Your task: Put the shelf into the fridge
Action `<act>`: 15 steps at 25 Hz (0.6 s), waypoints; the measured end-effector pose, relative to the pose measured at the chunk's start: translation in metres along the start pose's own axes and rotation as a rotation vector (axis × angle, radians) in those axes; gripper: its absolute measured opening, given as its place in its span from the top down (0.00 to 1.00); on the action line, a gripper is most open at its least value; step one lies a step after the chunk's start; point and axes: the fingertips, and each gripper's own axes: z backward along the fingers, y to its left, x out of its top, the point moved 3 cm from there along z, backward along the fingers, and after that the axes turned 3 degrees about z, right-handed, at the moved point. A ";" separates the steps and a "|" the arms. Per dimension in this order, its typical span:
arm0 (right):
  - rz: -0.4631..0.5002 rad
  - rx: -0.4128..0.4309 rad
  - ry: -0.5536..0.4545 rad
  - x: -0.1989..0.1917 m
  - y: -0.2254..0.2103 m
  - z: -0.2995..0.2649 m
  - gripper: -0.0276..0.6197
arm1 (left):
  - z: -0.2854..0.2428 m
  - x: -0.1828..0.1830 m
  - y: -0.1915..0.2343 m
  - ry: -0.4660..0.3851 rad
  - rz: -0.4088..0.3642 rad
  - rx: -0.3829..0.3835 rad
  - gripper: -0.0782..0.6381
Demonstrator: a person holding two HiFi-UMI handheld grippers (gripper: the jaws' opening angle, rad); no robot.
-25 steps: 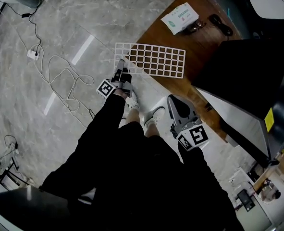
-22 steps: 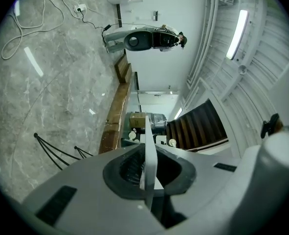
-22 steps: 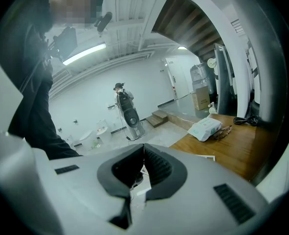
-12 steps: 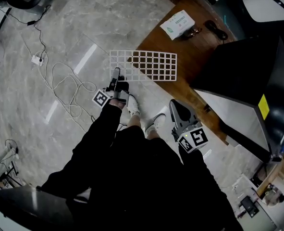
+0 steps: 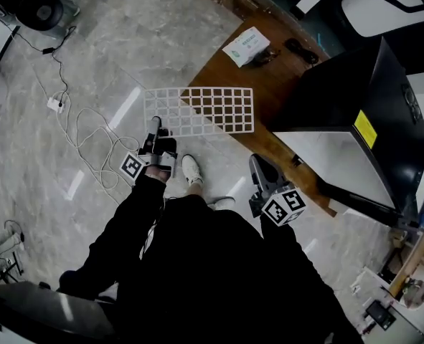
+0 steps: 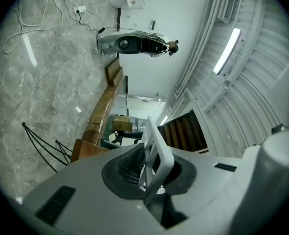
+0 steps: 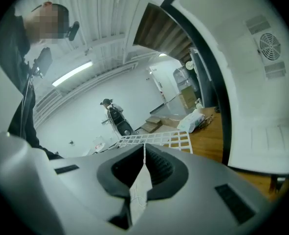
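Note:
A white wire-grid shelf (image 5: 201, 111) hangs level over the floor and the corner of the wooden table (image 5: 269, 70). My left gripper (image 5: 154, 129) is shut on its near left edge. In the left gripper view the shelf's rim (image 6: 154, 153) stands on edge, pinched between the pads of the left gripper (image 6: 151, 169). My right gripper (image 5: 259, 166) hangs lower right of the shelf, shut and empty. Its view shows the right gripper (image 7: 144, 161) with jaws together, the shelf (image 7: 156, 140) ahead of it. The black fridge (image 5: 355, 84) sits on the table at the right, and its white panel (image 7: 261, 82) fills the right side.
A tissue pack (image 5: 249, 45) and a black cable lie on the table beyond the shelf. White cords (image 5: 90, 124) and a power strip (image 5: 54, 104) trail over the marble floor at left. A black chair base (image 5: 25, 2) stands at top left. The person's shoes (image 5: 190, 169) are below the shelf.
The whole view has slid down and to the left as the person steps. The shelf stays in the left gripper and now hangs a little further off the table. The right gripper stays shut.

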 end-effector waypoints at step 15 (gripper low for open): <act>-0.620 0.204 -0.194 -0.017 -0.005 0.038 0.52 | 0.076 -0.037 -0.114 -0.068 0.022 -0.076 0.83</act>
